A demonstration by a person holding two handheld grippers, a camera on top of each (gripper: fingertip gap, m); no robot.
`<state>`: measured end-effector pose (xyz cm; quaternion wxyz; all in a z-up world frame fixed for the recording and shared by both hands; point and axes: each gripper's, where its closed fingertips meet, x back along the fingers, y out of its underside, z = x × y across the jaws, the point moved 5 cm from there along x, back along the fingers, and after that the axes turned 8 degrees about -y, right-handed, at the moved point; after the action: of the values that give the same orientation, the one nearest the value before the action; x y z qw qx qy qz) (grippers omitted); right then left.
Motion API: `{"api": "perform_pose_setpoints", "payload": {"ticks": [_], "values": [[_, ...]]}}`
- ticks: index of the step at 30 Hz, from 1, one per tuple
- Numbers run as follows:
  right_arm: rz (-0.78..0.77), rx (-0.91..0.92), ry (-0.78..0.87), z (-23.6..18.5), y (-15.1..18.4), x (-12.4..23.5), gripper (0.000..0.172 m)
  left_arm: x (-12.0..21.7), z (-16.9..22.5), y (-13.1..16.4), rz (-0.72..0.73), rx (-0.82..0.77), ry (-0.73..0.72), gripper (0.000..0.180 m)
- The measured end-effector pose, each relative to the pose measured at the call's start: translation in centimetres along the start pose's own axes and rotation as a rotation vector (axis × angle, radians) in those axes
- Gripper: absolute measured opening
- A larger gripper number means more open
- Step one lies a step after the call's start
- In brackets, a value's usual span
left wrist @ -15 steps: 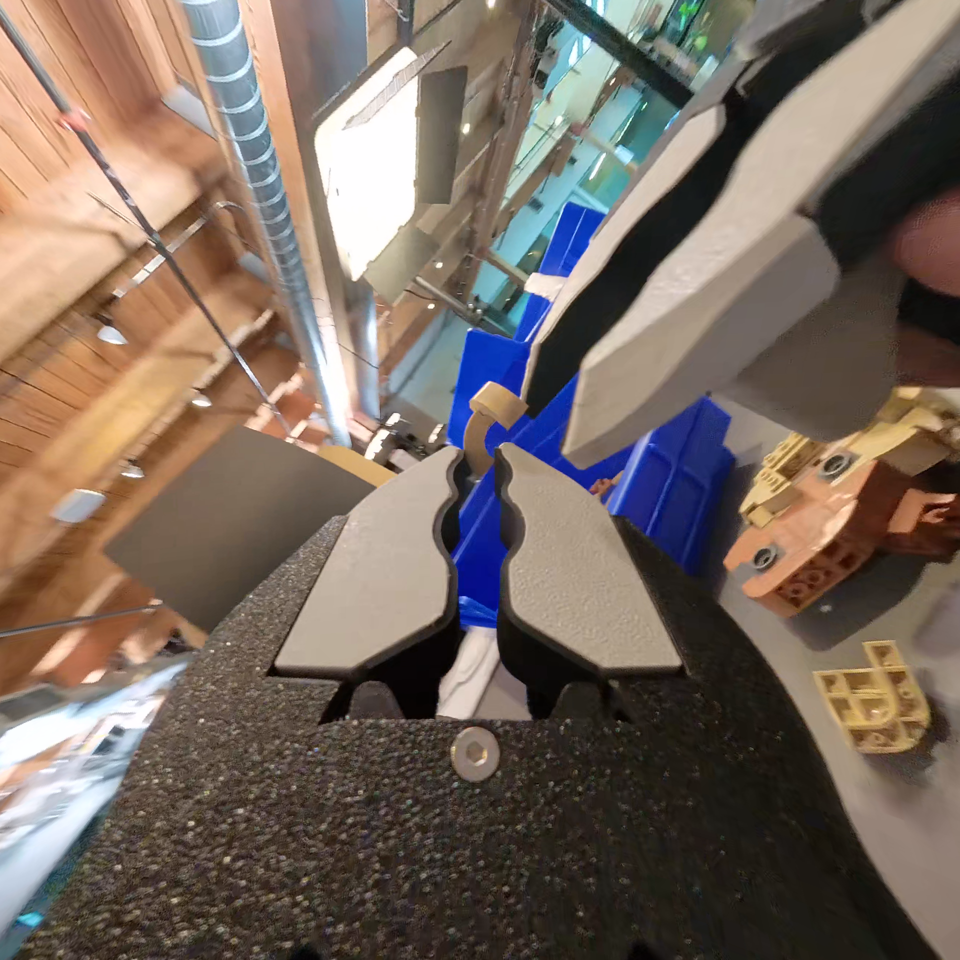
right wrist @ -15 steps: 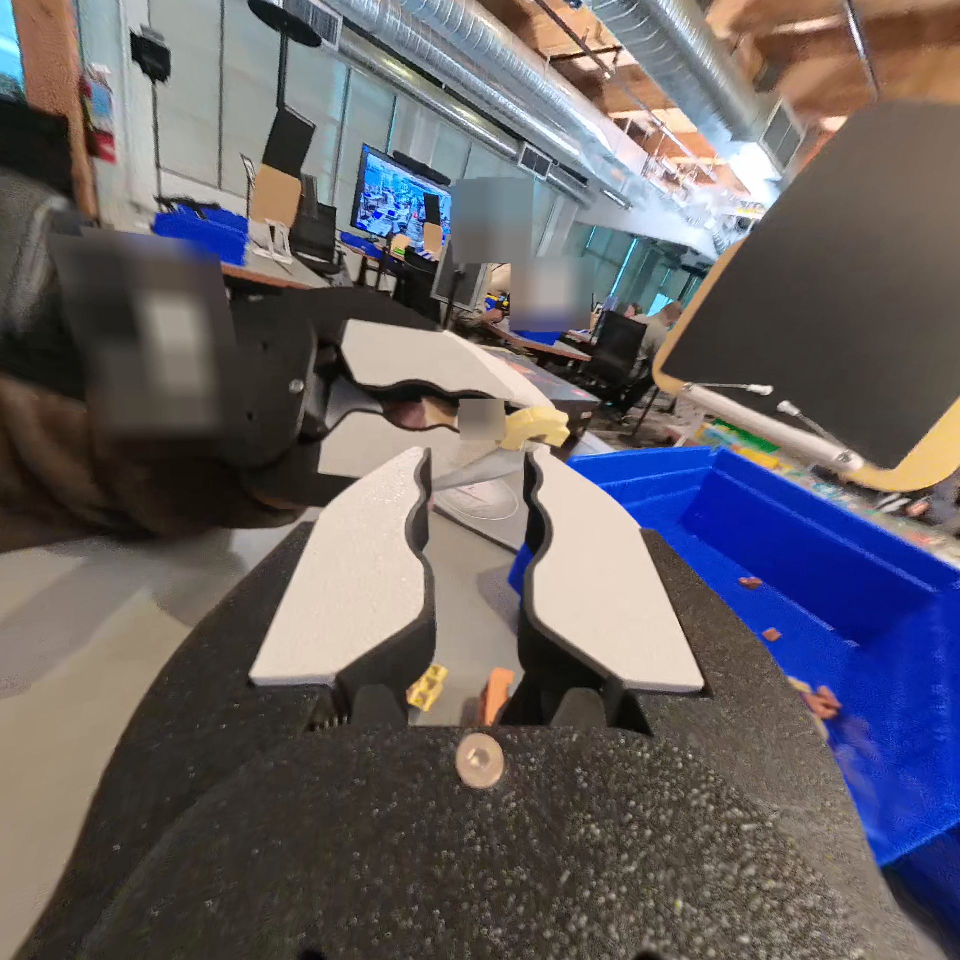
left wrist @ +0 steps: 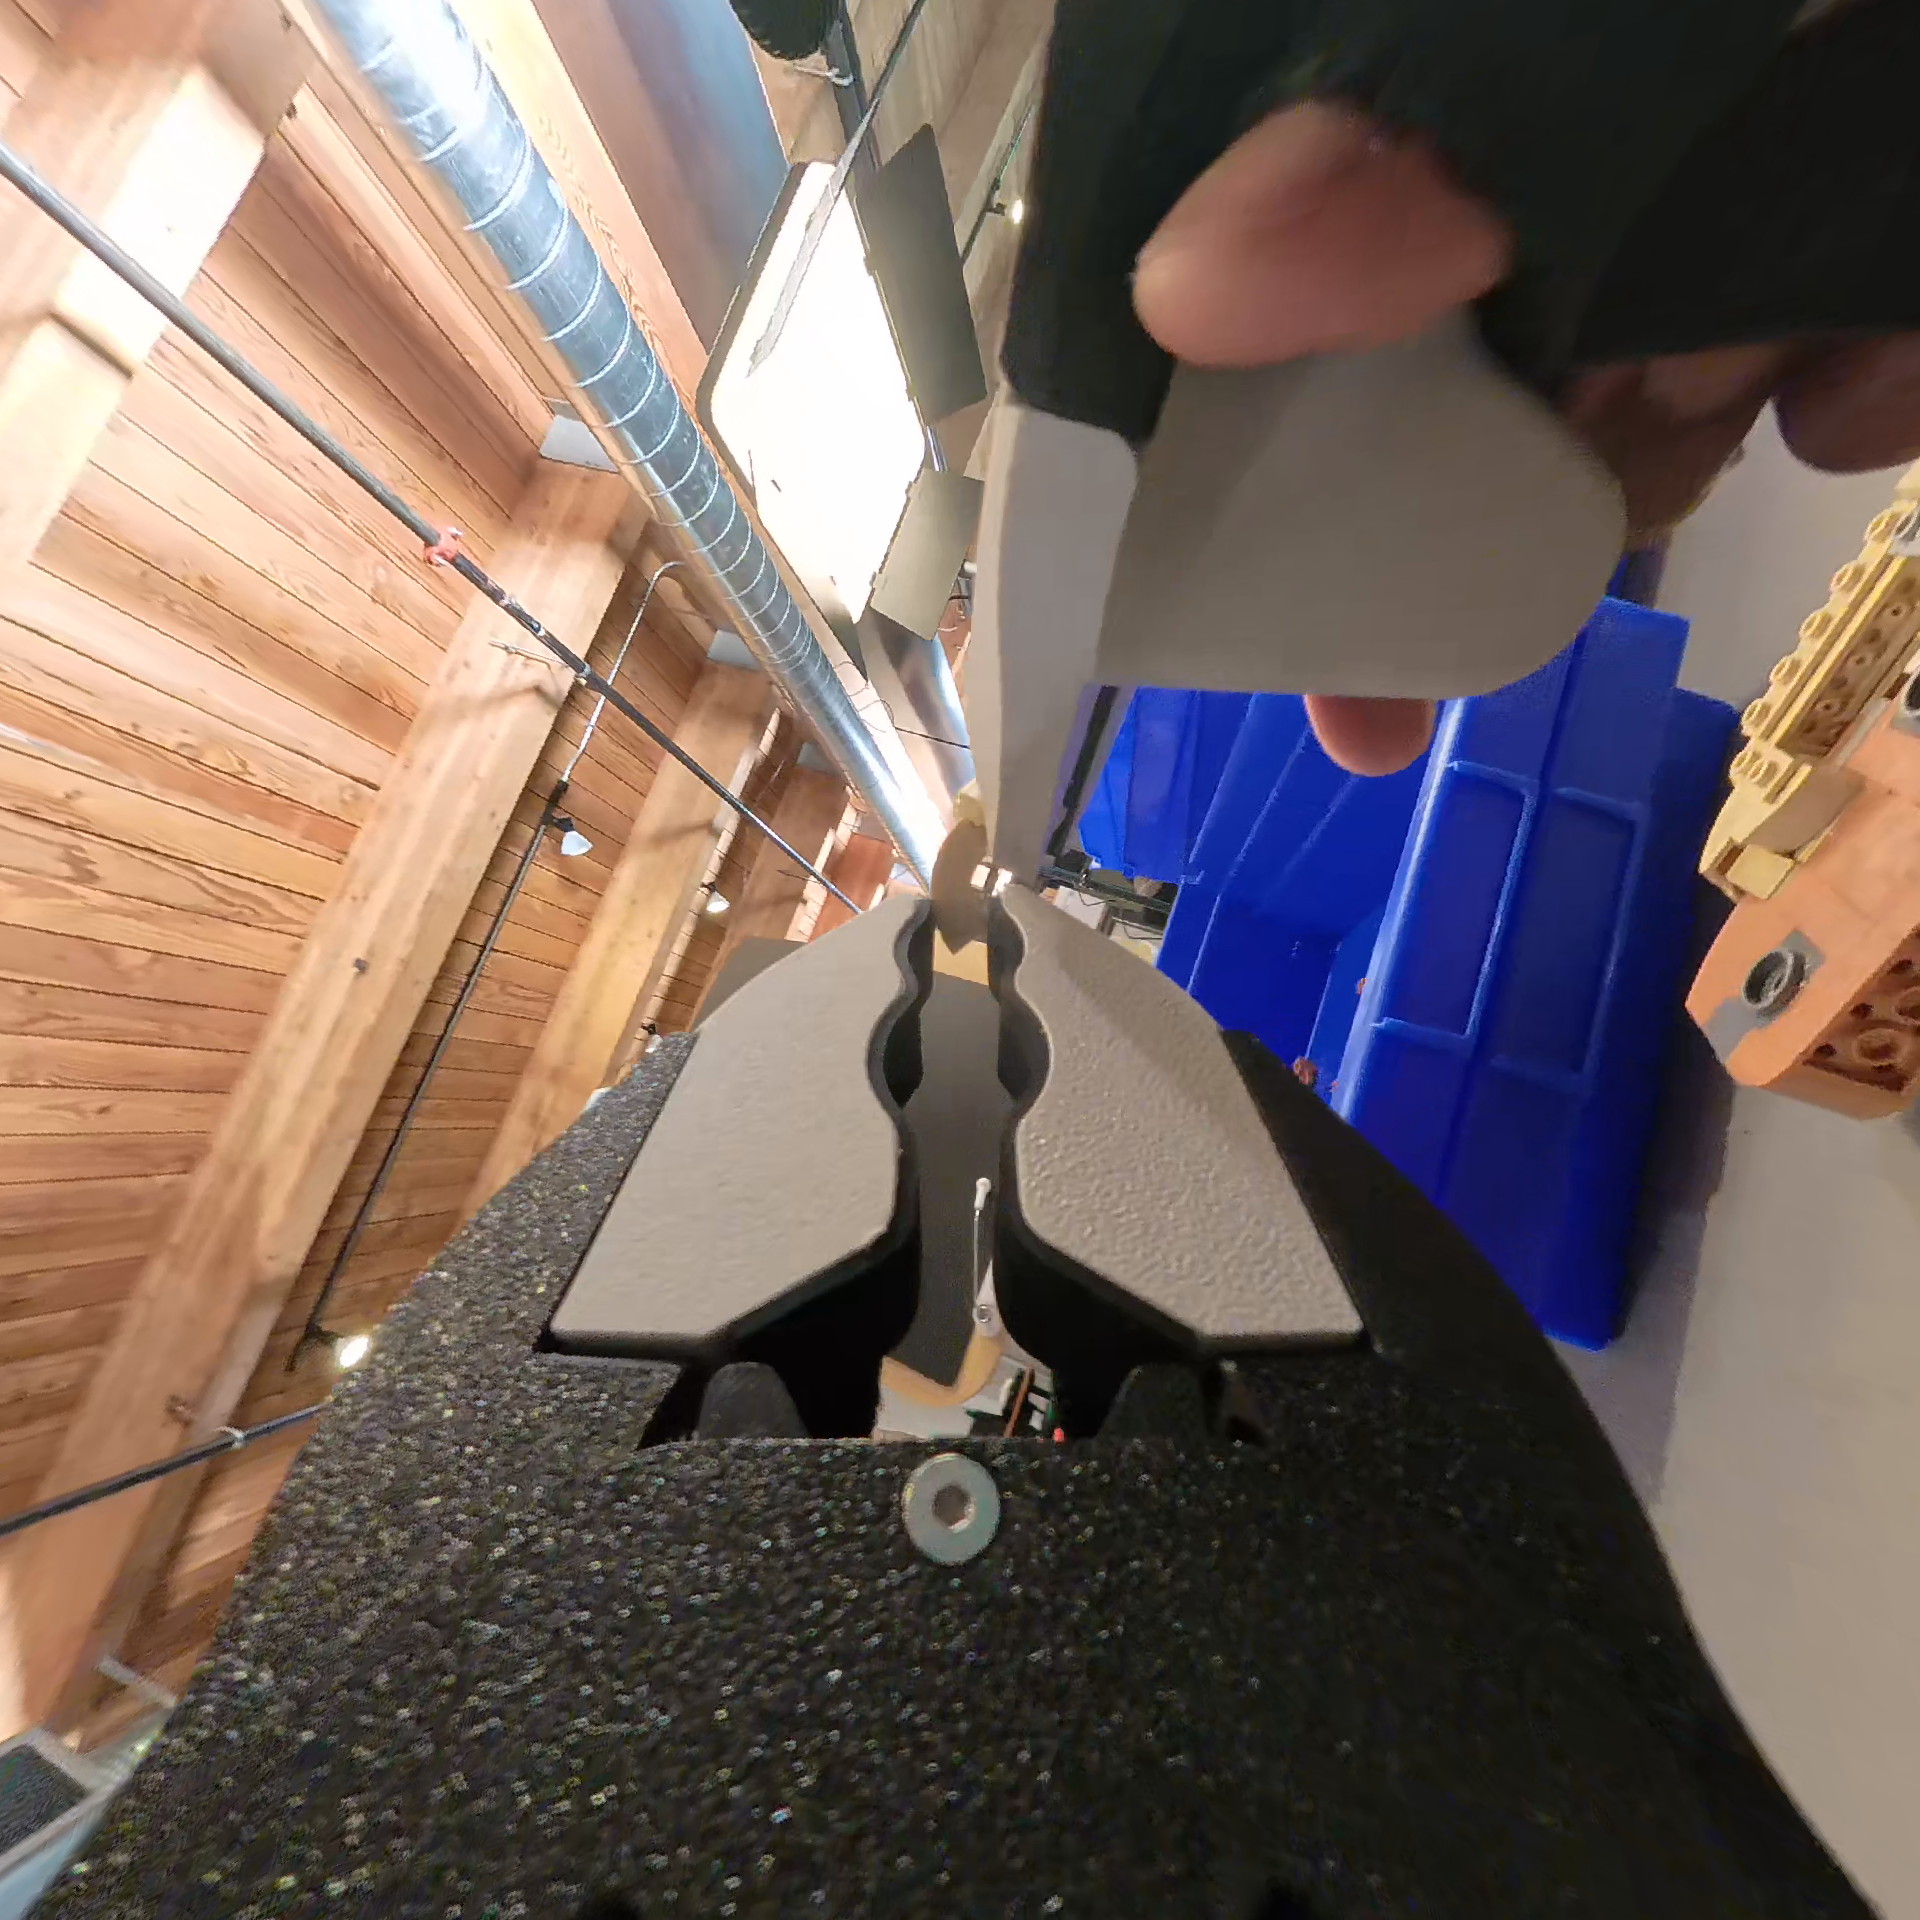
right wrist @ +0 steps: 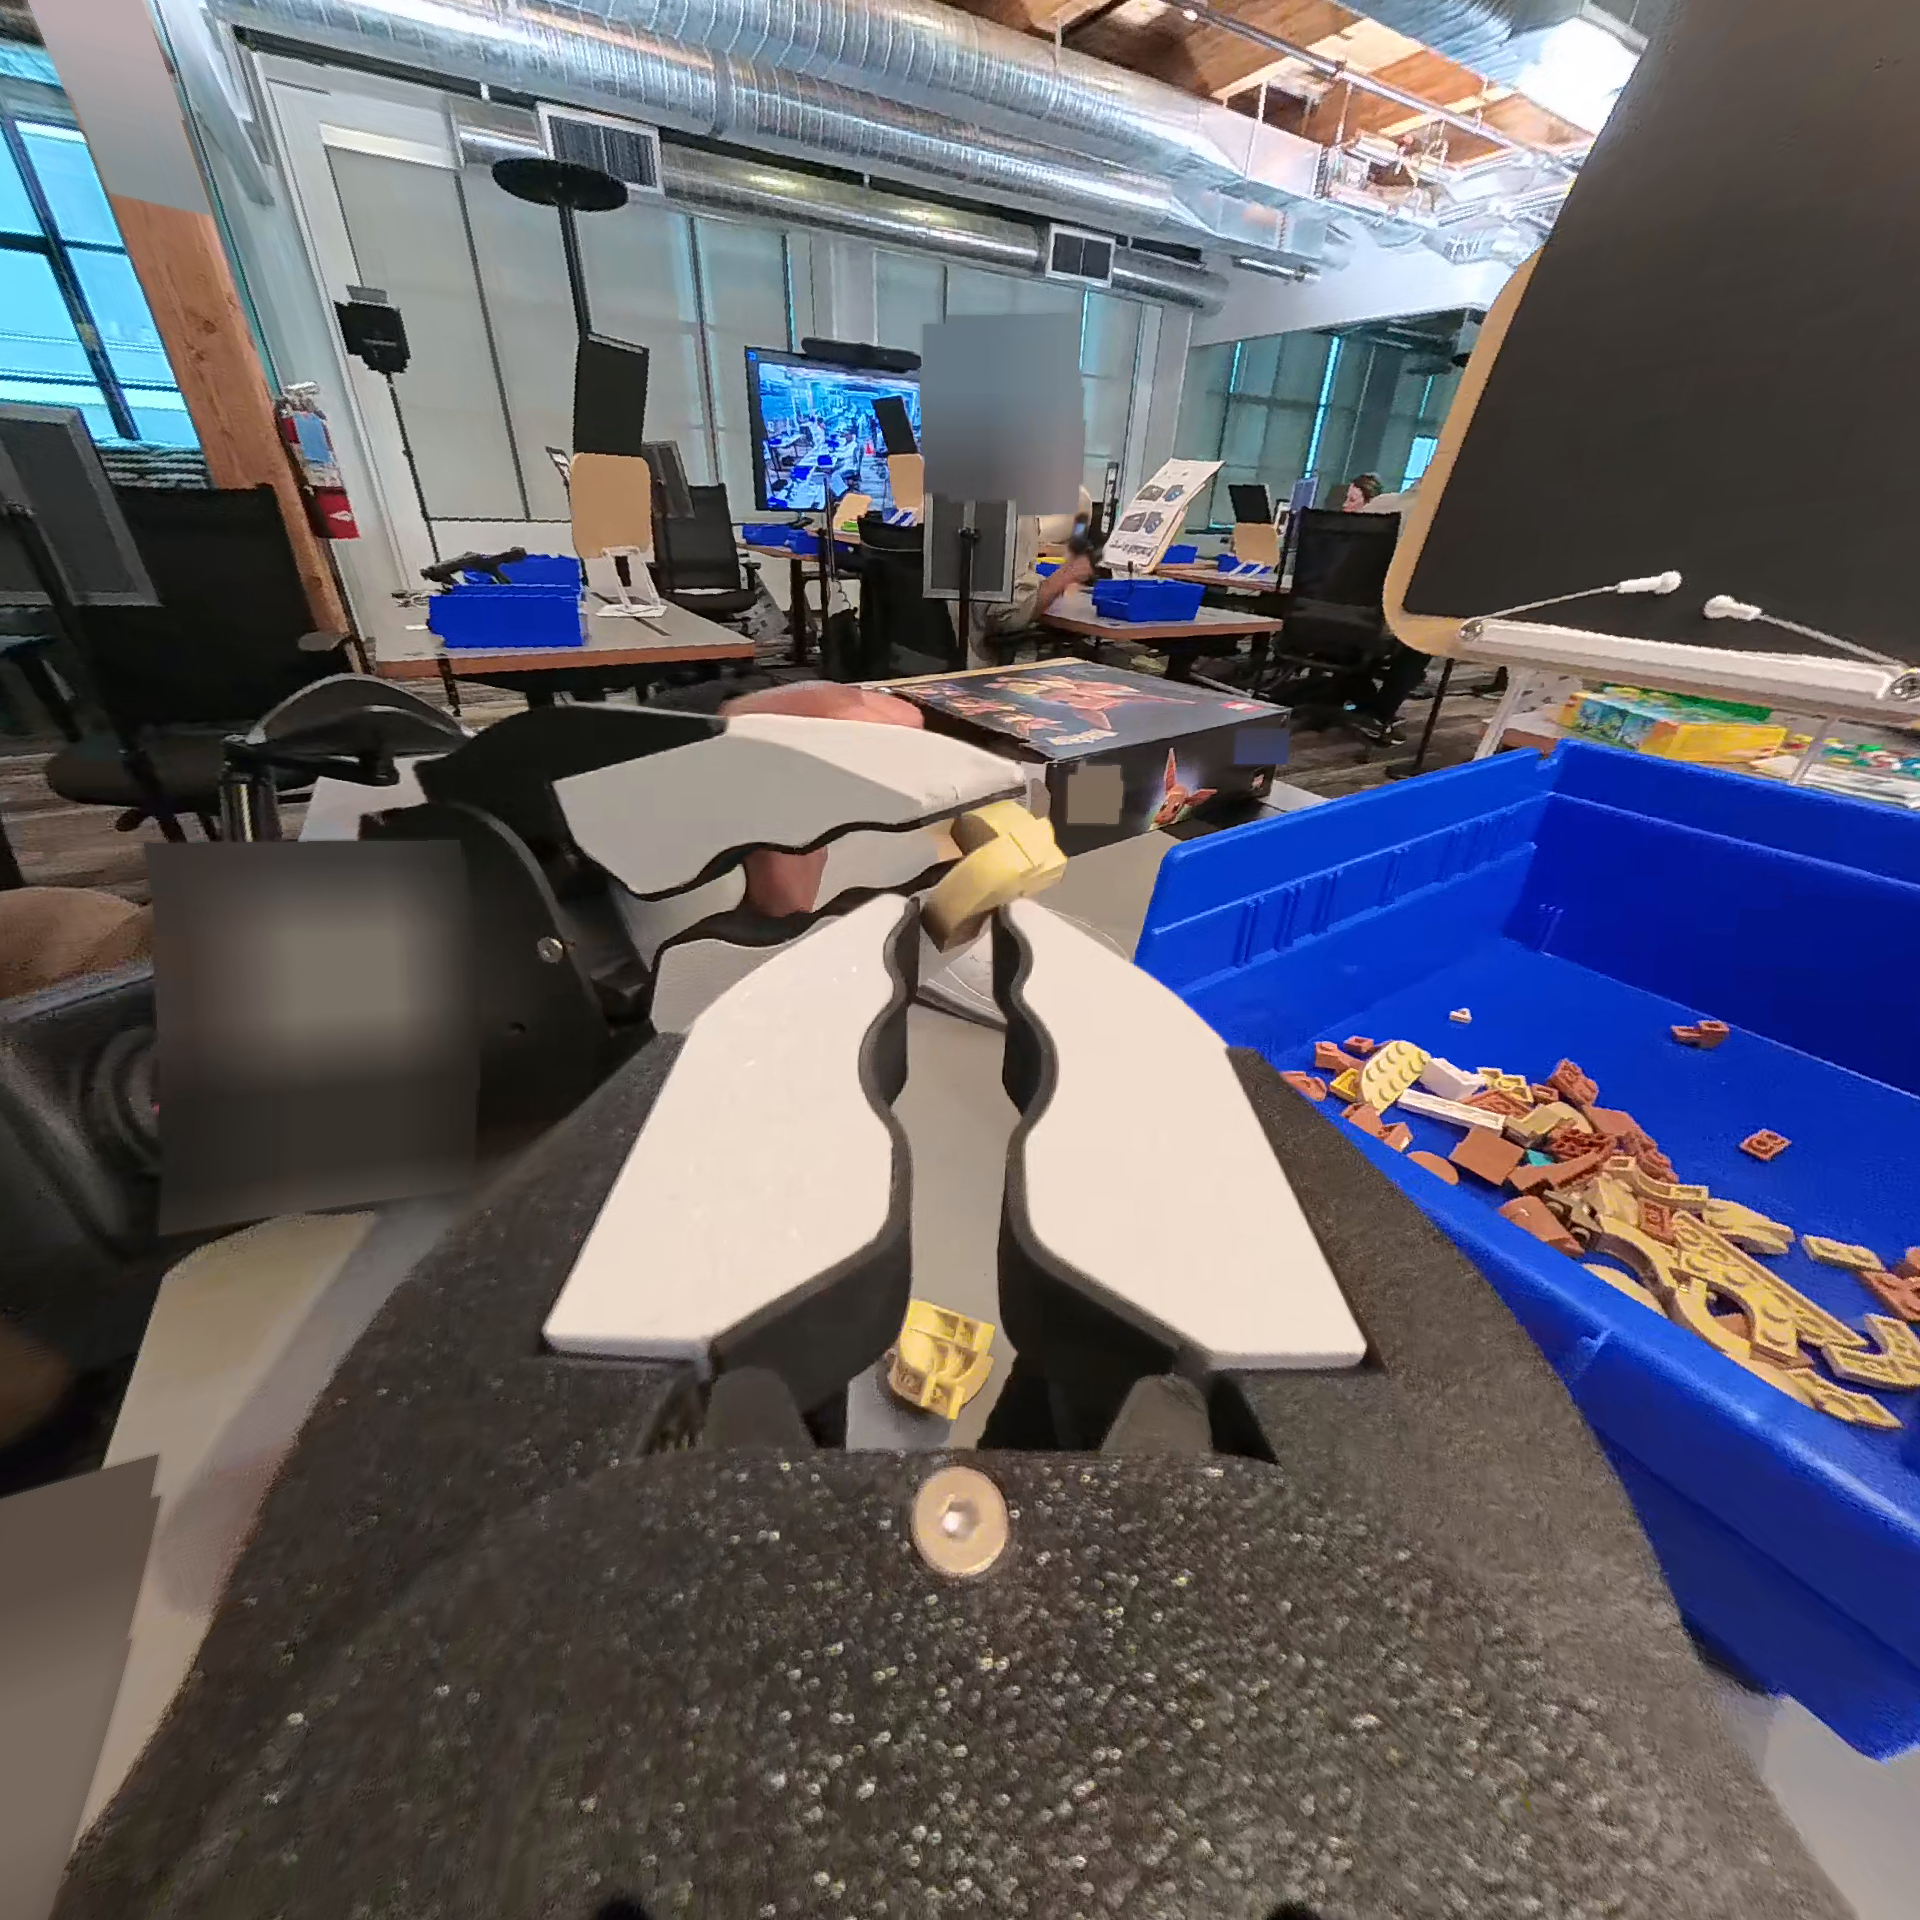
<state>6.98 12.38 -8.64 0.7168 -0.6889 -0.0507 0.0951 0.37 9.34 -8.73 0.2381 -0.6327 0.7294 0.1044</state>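
Gripping one small tan curved brick piece (right wrist: 992, 868) between them, the left gripper (right wrist: 966, 831) clamps its upper end and the right gripper (right wrist: 954, 914) pinches its lower end, above the grey table (right wrist: 1101, 873), beside the blue bin (right wrist: 1351, 904).

Loose bricks (right wrist: 1621, 1195) in bin (right wrist: 1351, 904) — right of tongs (right wrist: 954, 914) — box (right wrist: 1091, 717) behind.

I see glossy blue plastic on the bin (right wrist: 1538, 914) and matt tan plastic on the curved brick (right wrist: 992, 868). My jaws look grainy grey, their housing rough black, and the ceiling (left wrist: 260, 623) is planked wood.
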Motion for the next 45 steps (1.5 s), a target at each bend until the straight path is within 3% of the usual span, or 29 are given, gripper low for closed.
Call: {"api": "perform_pose_setpoints", "payload": {"ticks": [3, 6, 15, 25, 29, 31, 34, 40, 45], "values": [[-0.007, -0.015, -0.012, 0.1, 0.1, 0.0, 0.012, 0.0, 0.1, 0.1, 0.006, -0.015, 0.007, 0.01], [-0.009, 0.0, -0.02, 0.2, 0.1, 0.1, 0.012, 0.0, 0.2, 0.1, 0.008, 0.079, 0.05, 0.011], [-0.026, 0.151, 0.011, 0.2, -0.3, 0.6, 0.01, 0.1, -0.7, 0.7, 0.062, 0.503, 0.293, 0.019], [-0.054, 0.292, -0.088, -1.2, -0.2, 0.7, 0.01, 0.9, -2.0, 0.8, 0.147, 0.972, 0.643, 0.023], [-0.077, 0.319, -0.131, -1.8, 0.2, 0.5, 0.01, 1.1, -1.1, 0.4, 0.139, 0.957, 0.699, 0.023], [-0.083, 0.32, -0.129, -1.8, 0.3, 0.5, 0.01, 1.2, -0.9, 0.2, 0.152, 0.934, 0.7, 0.011], [-0.096, 0.293, -0.082, -1.1, 0.4, 0.4, 0.011, 0.8, -0.8, 0.3, 0.113, 0.858, 0.614, 0.009], [-0.1, 0.189, 0.012, 0.4, 0.5, 0.5, 0.017, 0.1, 0.0, 0.8, -0.017, 0.479, 0.358, 0.008], [-0.136, 0.185, 0.054, 0.7, 0.9, 0.3, 0.017, 0.2, 0.4, 0.0, -0.01, 0.408, 0.316, 0.008]]}}
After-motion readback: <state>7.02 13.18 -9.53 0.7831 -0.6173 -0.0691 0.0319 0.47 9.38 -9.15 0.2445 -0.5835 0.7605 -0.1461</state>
